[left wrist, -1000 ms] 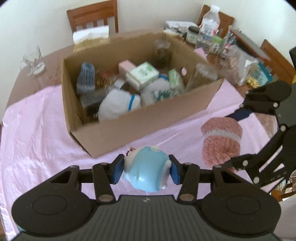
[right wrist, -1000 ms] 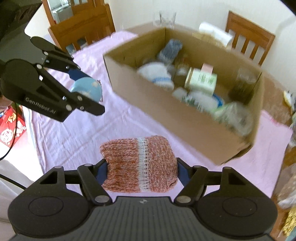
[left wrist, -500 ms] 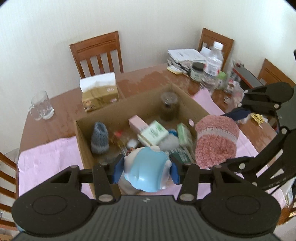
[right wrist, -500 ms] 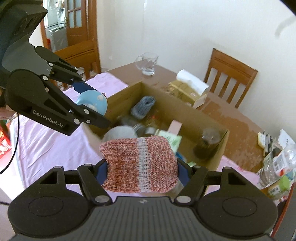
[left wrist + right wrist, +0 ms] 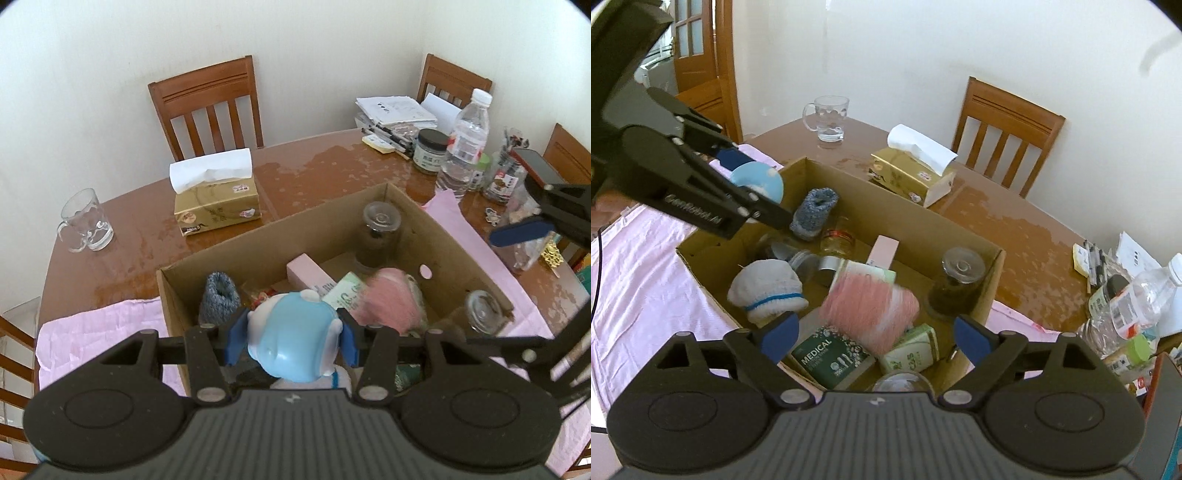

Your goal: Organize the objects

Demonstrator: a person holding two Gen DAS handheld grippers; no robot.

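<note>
Now the right tongs [image 5: 875, 338] gape wide and empty; the pink knitted hat [image 5: 871, 306], blurred, sits among the cardboard box [image 5: 993, 273] contents. Left tongs [image 5: 291, 341] grip the blue toy [image 5: 293, 343] over the box: lower it, then release gently.

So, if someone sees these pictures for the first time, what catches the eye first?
Probably the blurred pink knitted piece in the open brown cardboard box, just ahead of the open right gripper. Next, the round blue and white plastic toy clamped in the left gripper, over the box's near edge.
</note>
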